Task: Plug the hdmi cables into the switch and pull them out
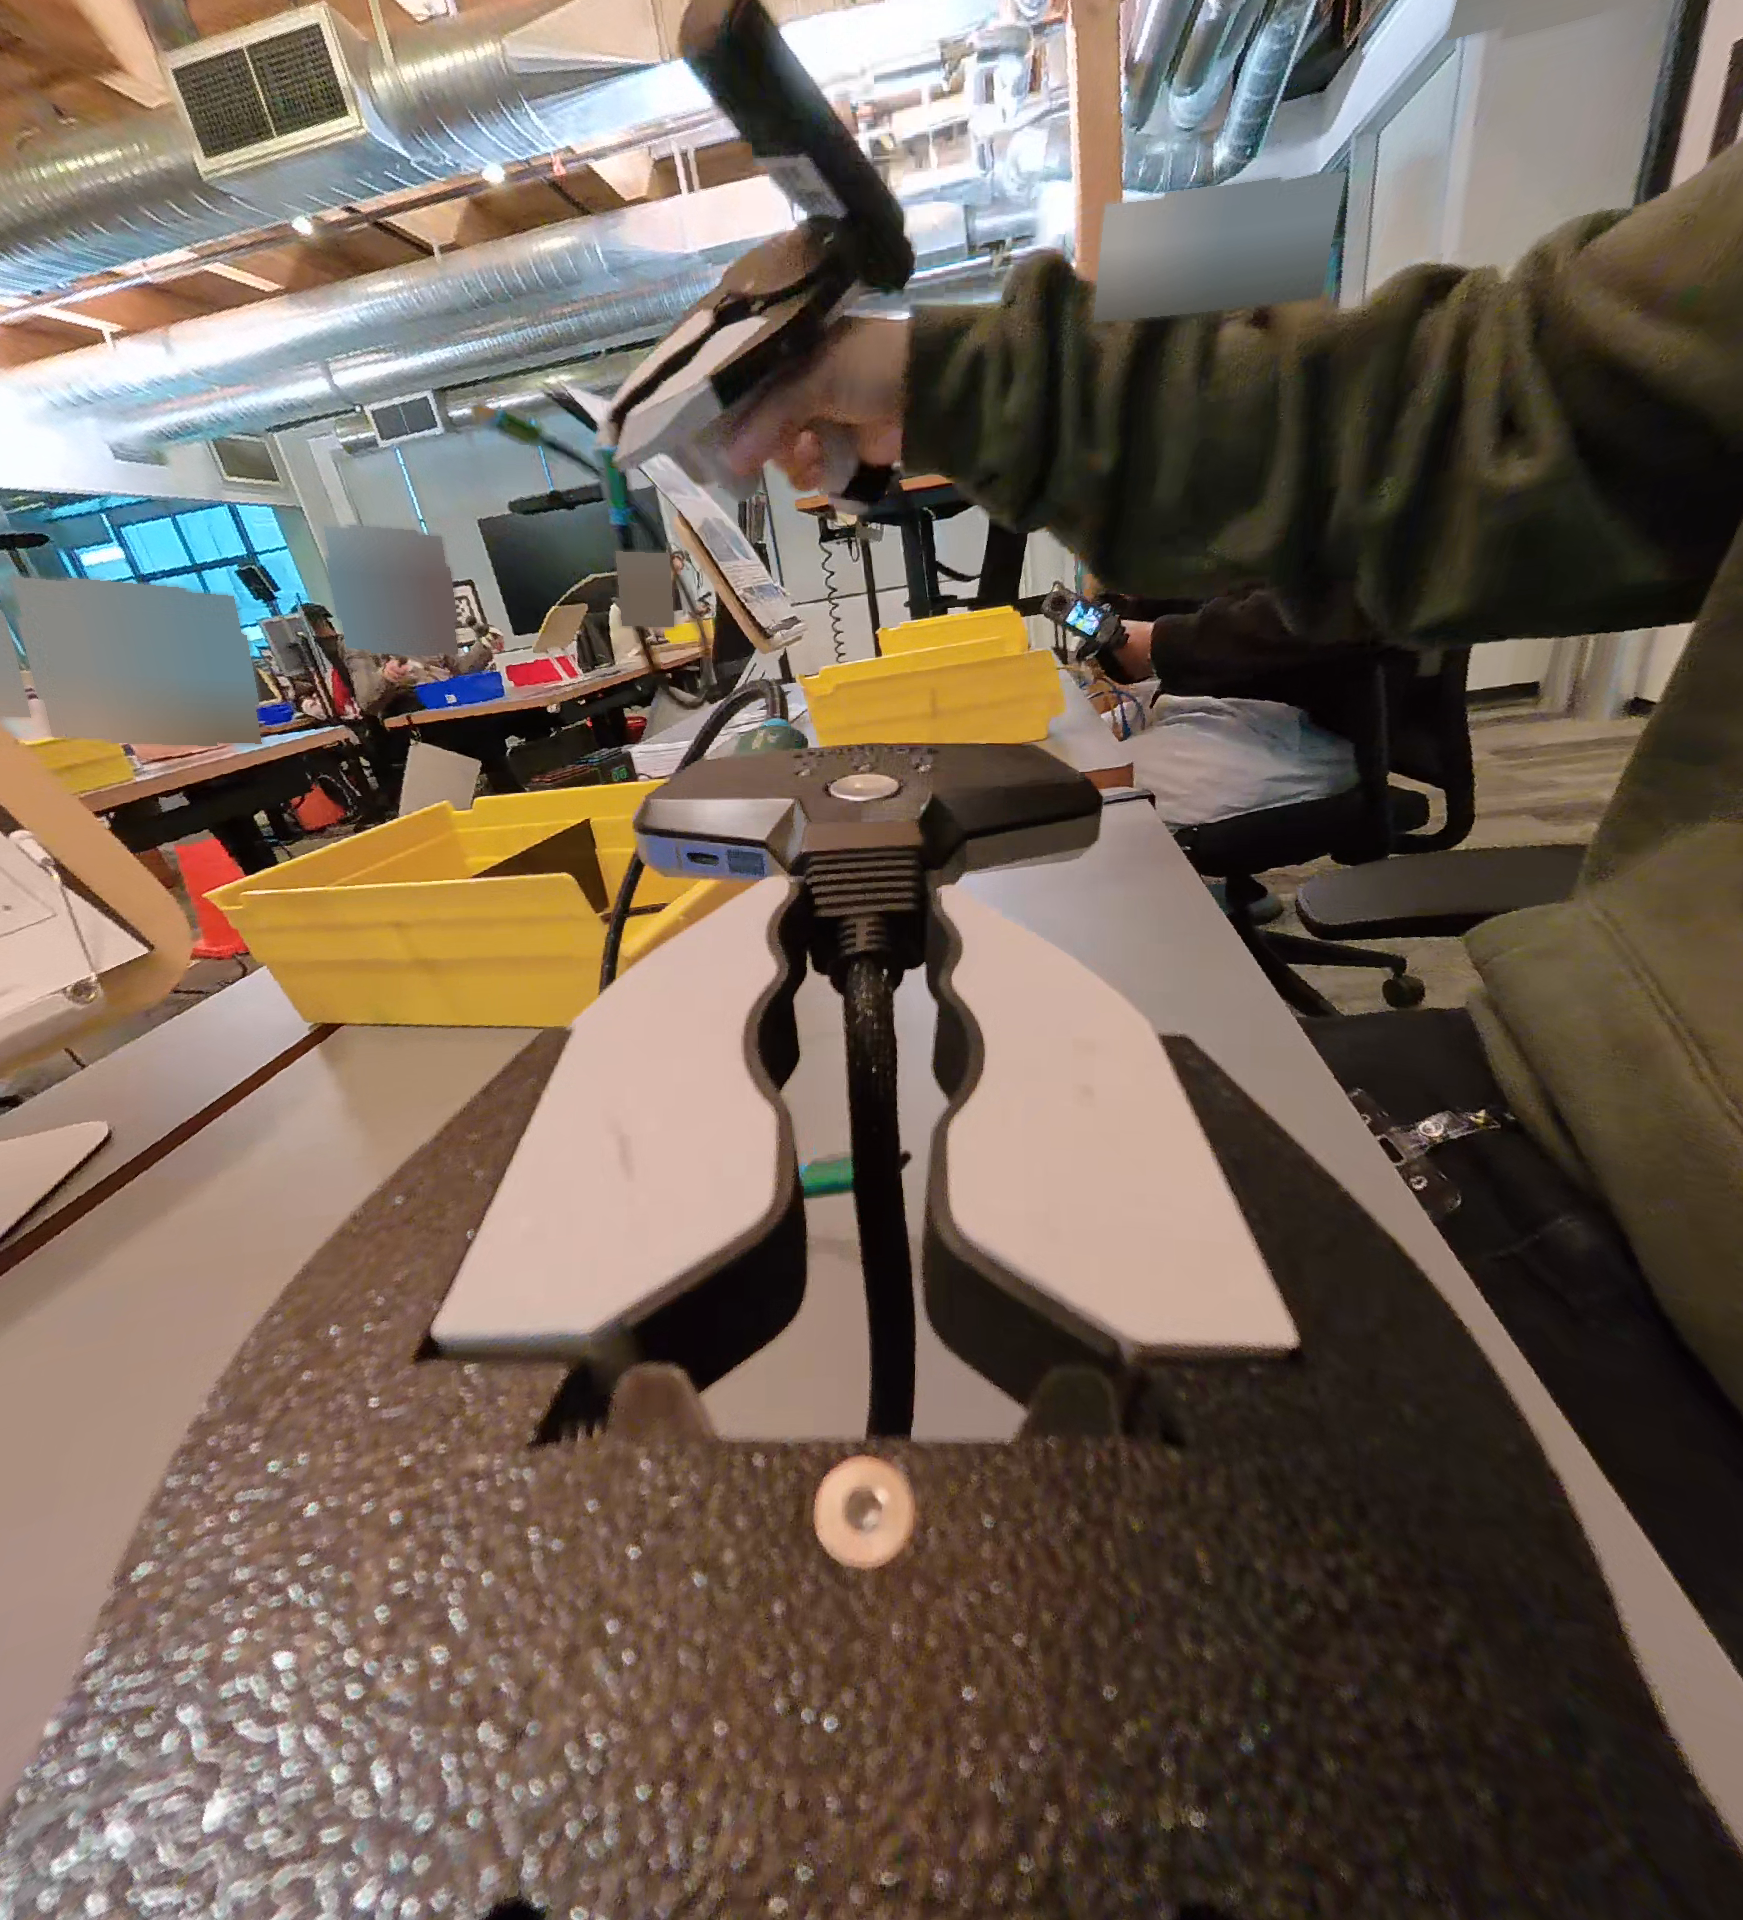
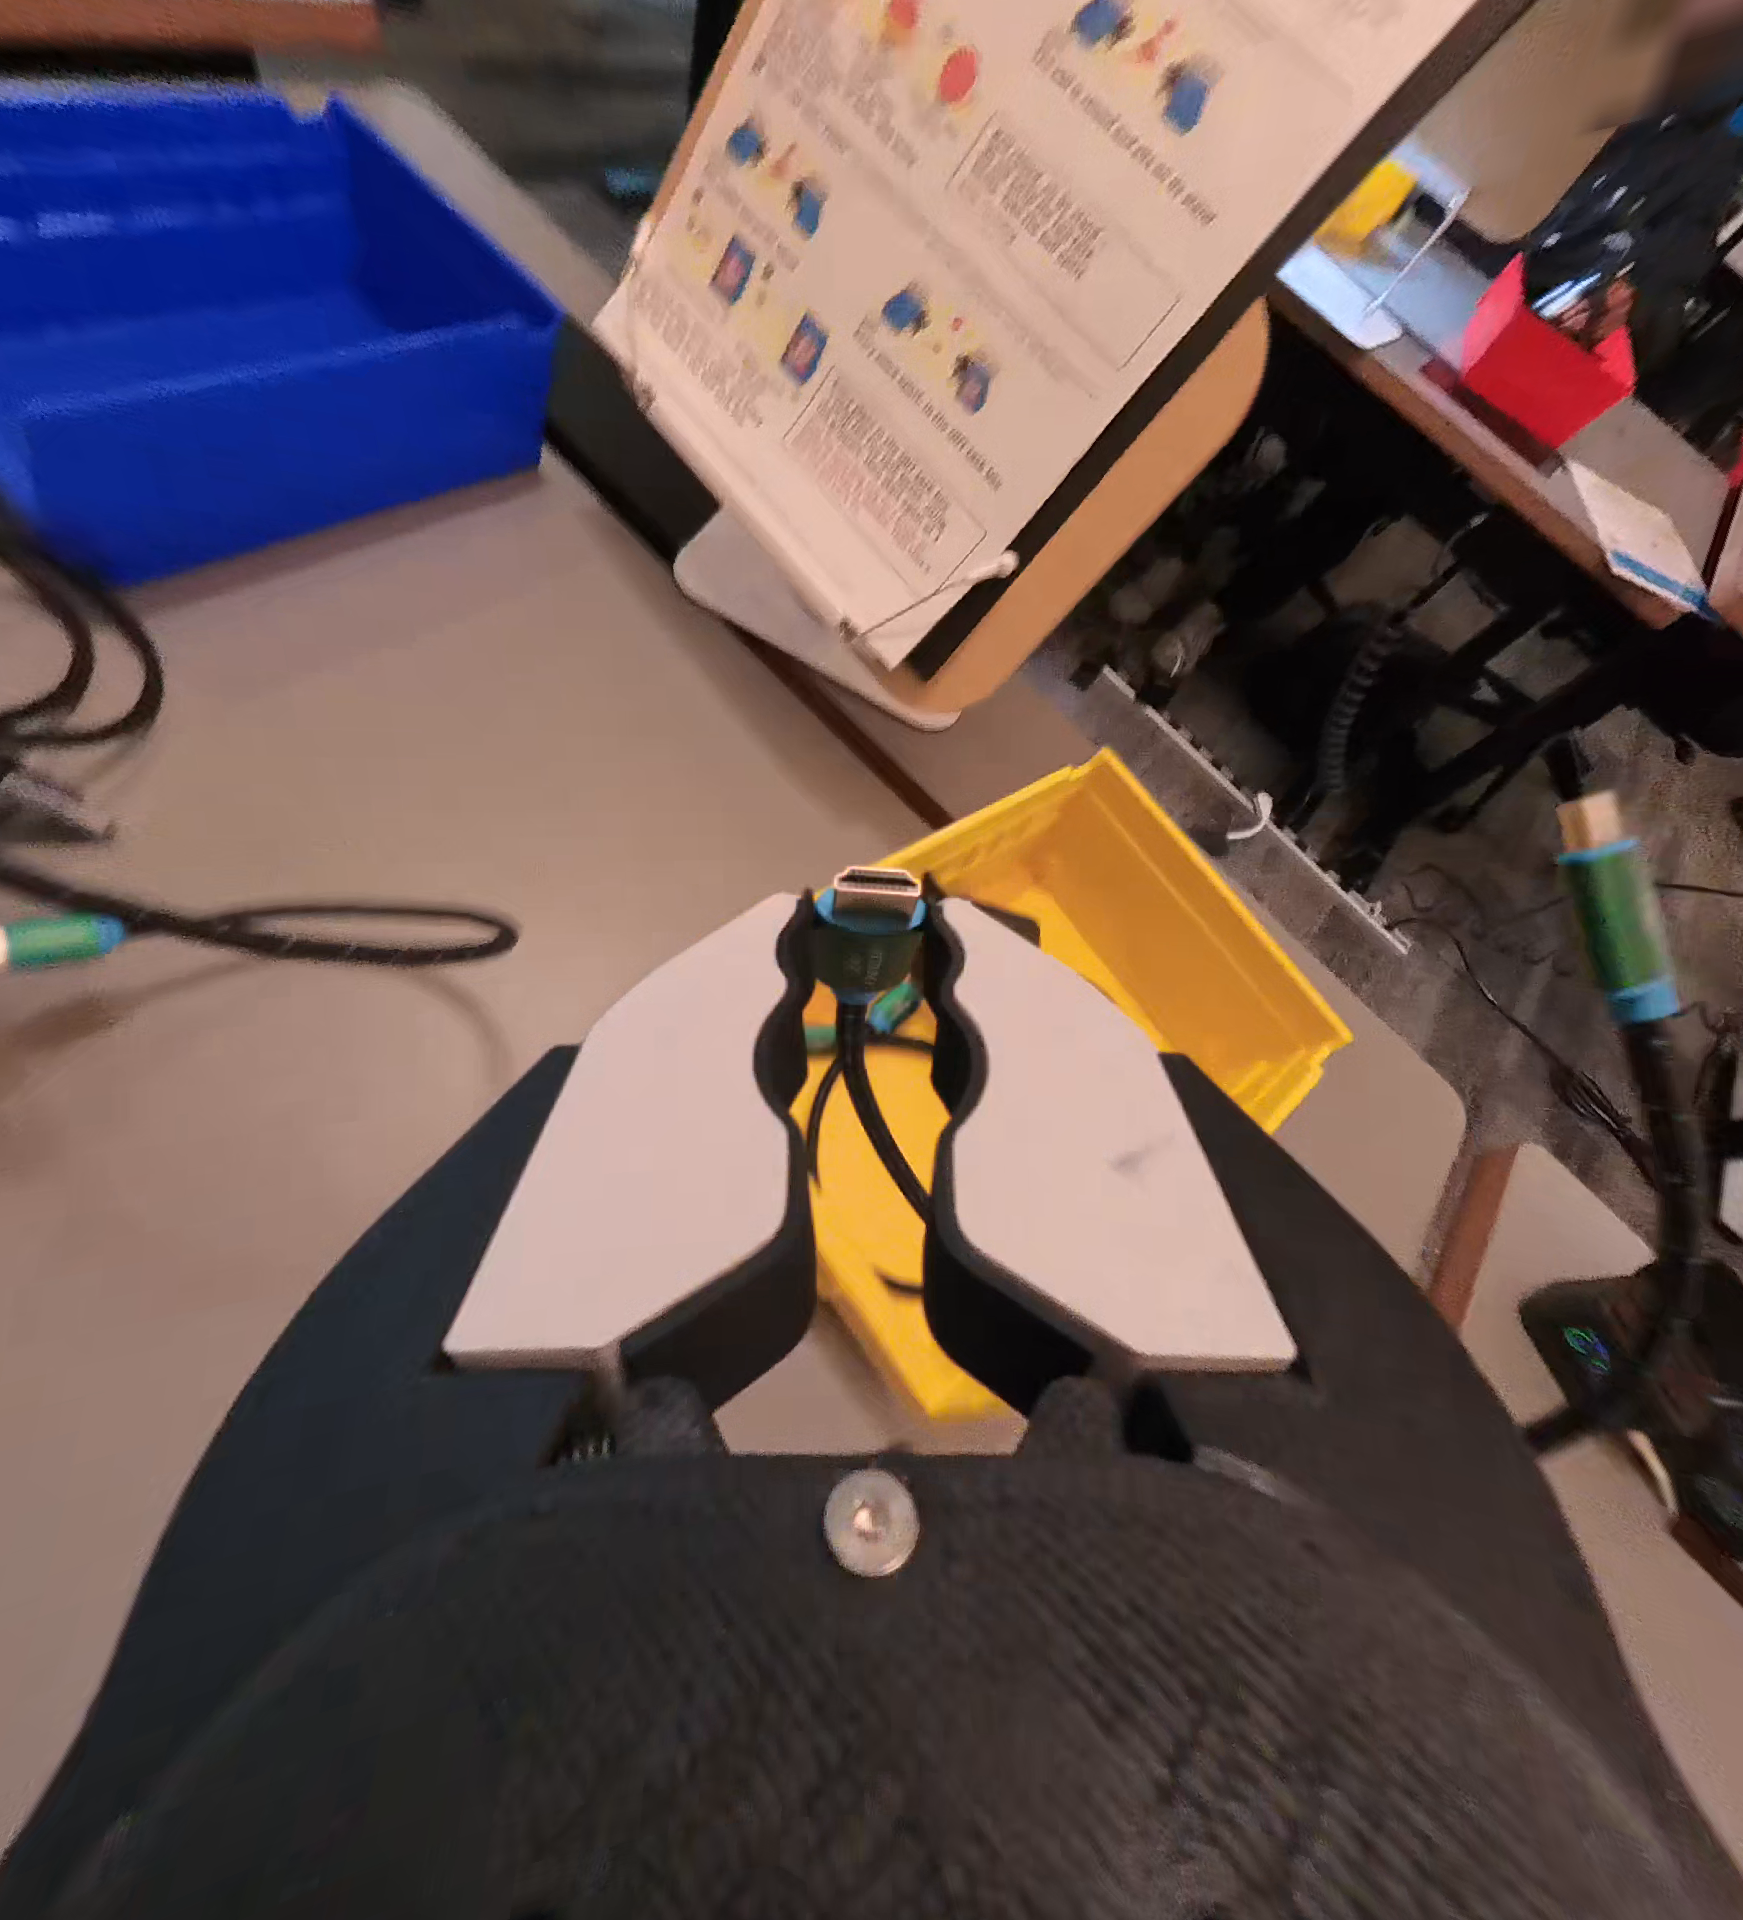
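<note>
left wrist view: the left gripper (image 1: pixel 862 914) has its jaws drawn narrow around the ribbed neck of the black switch (image 1: pixel 867 805), where a braided cord (image 1: pixel 877 1195) leaves it and runs back between the fingers. the switch is held up off the table (image 1: pixel 223 1195), its round silver button on top and a small port on its left end. a yellow bin (image 1: pixel 410 925) stands near the table's far edge, just left of the switch. at the left edge a stand (image 1: pixel 15 883) carries a printed sheet. up high, the right gripper (image 1: pixel 711 384) is in a hand (image 1: pixel 825 416) with an olive sleeve (image 1: pixel 1314 436); it is blurred and its jaws cannot be made out here.

right wrist view: the right gripper (image 2: pixel 869 935) is clamped on a green hdmi plug (image 2: pixel 867 935), metal tip pointing forward past the fingertips, its cable (image 2: pixel 877 1122) trailing back between the jaws. it hangs over the yellow bin (image 2: pixel 1158 935) at the table's (image 2: pixel 431 727) right edge. a second green plug (image 2: pixel 41 943) lies on the table toward the left edge, with its black cable looped beside it. a third plug (image 2: pixel 1615 925) shows off the right edge, tip up. a blue bin (image 2: pixel 223 312) sits at the far left, and an instruction stand (image 2: pixel 950 312) at the far edge.
</note>
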